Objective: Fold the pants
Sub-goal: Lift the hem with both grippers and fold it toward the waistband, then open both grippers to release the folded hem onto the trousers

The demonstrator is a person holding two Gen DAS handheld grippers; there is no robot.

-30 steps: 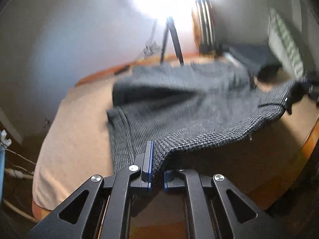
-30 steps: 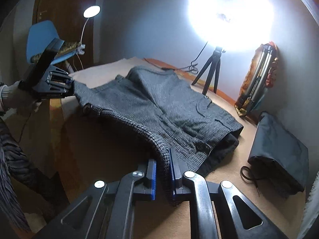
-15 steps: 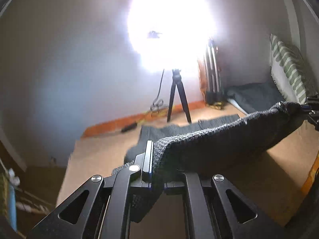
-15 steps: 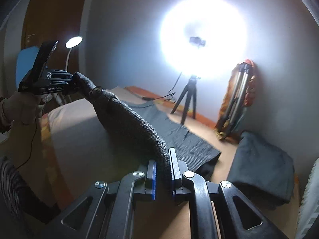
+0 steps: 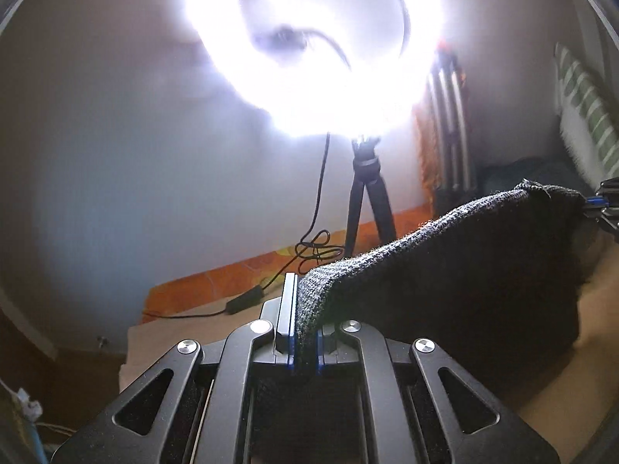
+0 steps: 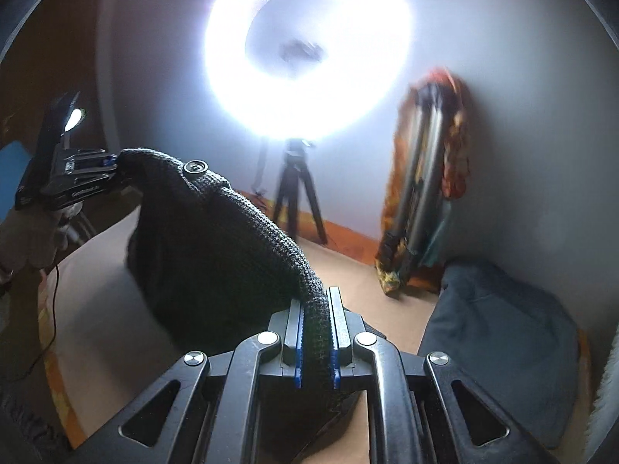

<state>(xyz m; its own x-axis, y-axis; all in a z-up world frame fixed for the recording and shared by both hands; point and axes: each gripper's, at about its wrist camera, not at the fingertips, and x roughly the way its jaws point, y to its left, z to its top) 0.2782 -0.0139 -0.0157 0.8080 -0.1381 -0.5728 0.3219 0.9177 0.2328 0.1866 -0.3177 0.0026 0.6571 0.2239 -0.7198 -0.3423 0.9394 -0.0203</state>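
The black two-finger left gripper (image 5: 305,342) had blue-edged fingers (image 5: 287,309), silver screws and triangular cut-outs; the matching black right gripper (image 6: 316,342) looked alike.

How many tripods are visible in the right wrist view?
2: a black tripod standing under the ring light, and a folded tripod leaning against the wall at right.

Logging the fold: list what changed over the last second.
Both grippers, left and right, lifted the pants off the bed until they hang between them. Both grips stayed shut on the waistband; the folded dark cloth stayed put.
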